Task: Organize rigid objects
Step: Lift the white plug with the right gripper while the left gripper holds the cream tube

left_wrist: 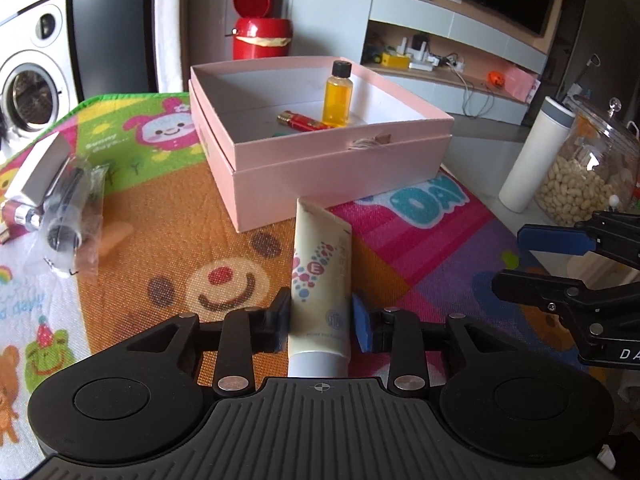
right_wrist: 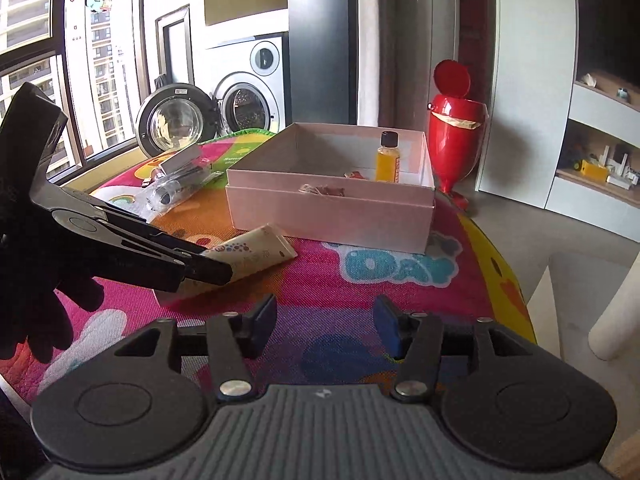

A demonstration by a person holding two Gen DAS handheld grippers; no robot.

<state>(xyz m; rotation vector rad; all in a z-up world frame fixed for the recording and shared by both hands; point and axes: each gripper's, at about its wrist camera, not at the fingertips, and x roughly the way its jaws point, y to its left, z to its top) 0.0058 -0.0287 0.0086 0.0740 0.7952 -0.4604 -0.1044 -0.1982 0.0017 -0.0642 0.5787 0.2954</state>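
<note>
A cream plastic cosmetic tube with a white cap is framed between the jaws of the left gripper, its long axis pointed straight ahead at the pink cardboard box. The left pad is seen against the tube; a sliver of gap shows at the right, so a firm grip cannot be confirmed. The right gripper is held wide open and empty, near the box. Inside the box, an amber bottle and red lighter are seen.
</note>
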